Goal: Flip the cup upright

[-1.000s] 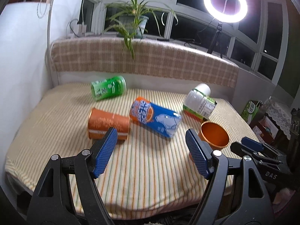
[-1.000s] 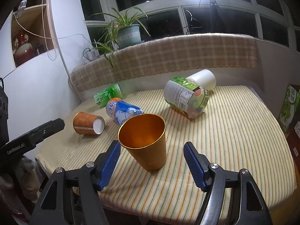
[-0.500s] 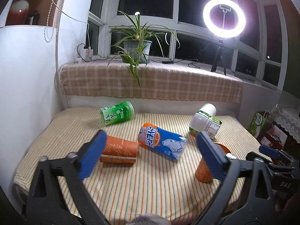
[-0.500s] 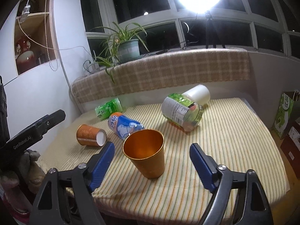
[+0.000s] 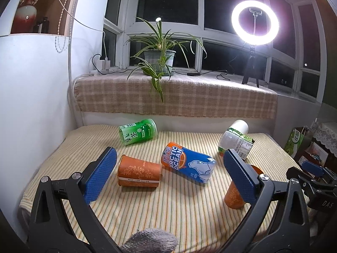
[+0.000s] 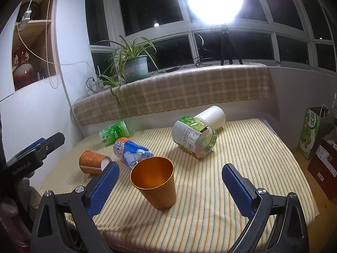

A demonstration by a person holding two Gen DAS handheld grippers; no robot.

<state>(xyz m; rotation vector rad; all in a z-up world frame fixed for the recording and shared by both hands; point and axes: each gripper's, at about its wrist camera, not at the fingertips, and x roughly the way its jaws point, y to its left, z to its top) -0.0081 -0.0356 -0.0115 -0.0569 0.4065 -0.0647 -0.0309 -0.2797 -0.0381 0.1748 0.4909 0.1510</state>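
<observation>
An orange metal cup (image 6: 154, 184) stands upright, mouth up, on the striped tablecloth (image 6: 242, 154). In the left wrist view this cup (image 5: 233, 198) is partly hidden behind a finger. My right gripper (image 6: 168, 189) is open and empty, held back from the cup, its blue pads either side of it. My left gripper (image 5: 168, 175) is open and empty, above the near table edge. An orange paper cup (image 5: 138, 174) lies on its side just ahead of the left gripper; it also shows in the right wrist view (image 6: 92, 162).
A blue Arctic Ocean can (image 5: 188, 164), a green tea can (image 5: 138, 133) and a green-labelled bottle with a white cap (image 6: 195, 136) lie on their sides. A checked ledge (image 5: 174, 97) with a potted plant (image 5: 159, 61) backs the table. Boxes (image 6: 316, 143) stand at the right.
Both grippers have pulled back and risen away from the table. The orange metal cup stands free where the right gripper left it. The other objects have not moved.
</observation>
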